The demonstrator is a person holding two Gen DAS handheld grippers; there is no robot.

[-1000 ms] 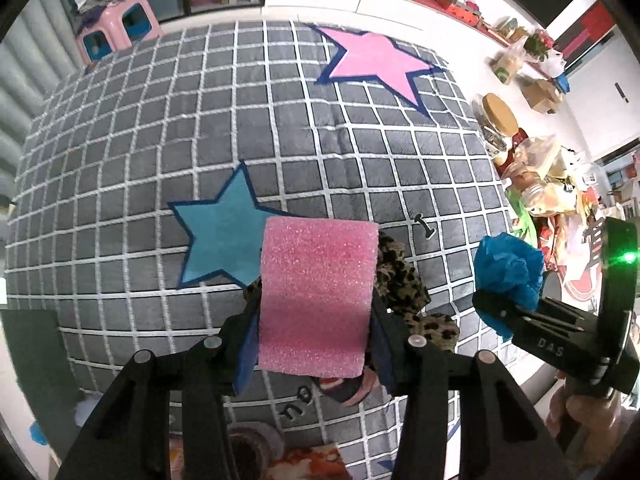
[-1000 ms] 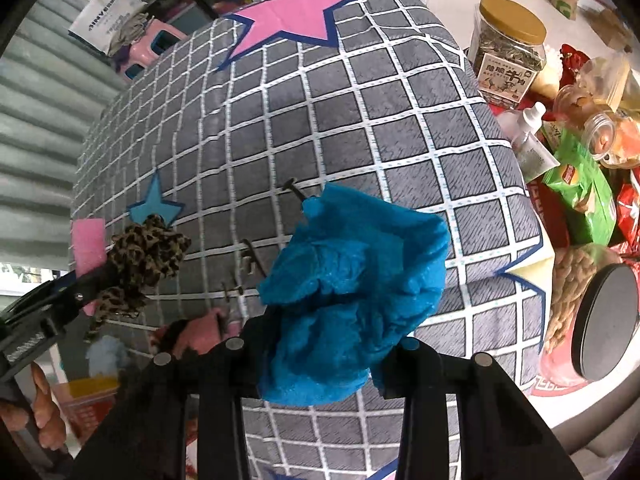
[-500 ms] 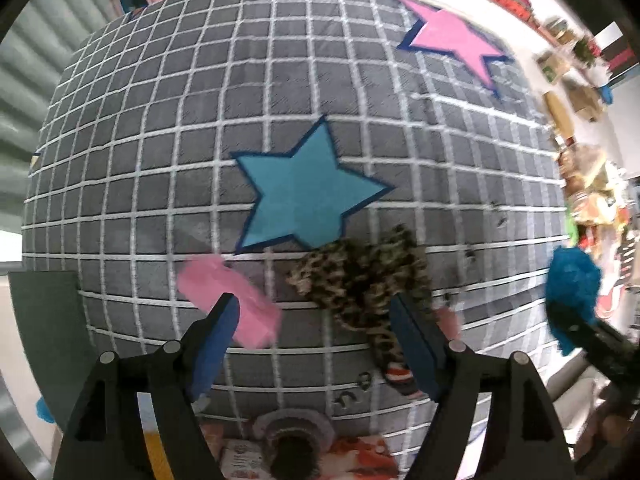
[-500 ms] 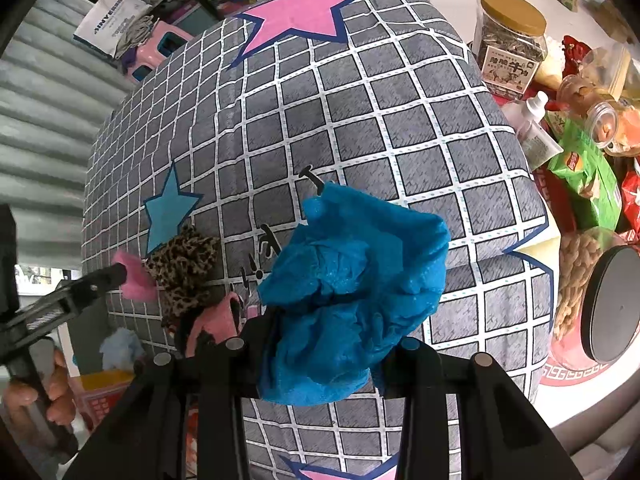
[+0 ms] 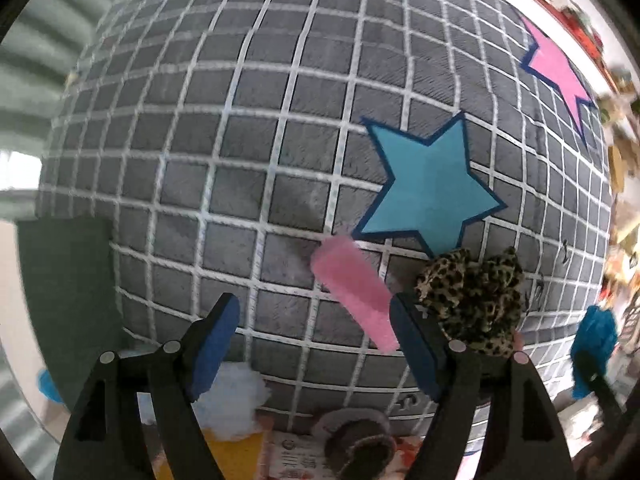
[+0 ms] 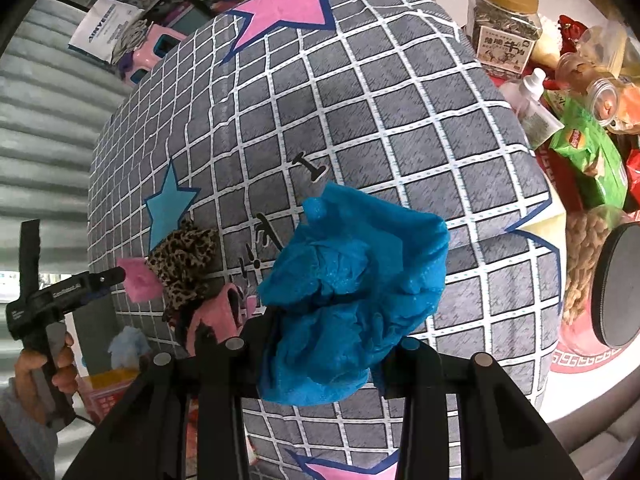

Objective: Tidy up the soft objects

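Left claw stands released, with nothing between its blue pads; the pink sponge lies free on the grey checked cushion, just below the teal star and beside the leopard scrunchie. I judge the soft things are being gathered in one group there. Right claw is clenched on the blue cloth and holds it above the cushion, probably waiting for its turn. The cloth hides the right claw's fingertips and the cushion under it. Below the scrunchie a pink thing is partly covered; I cannot tell what it is. The left view is blurred at the edges.
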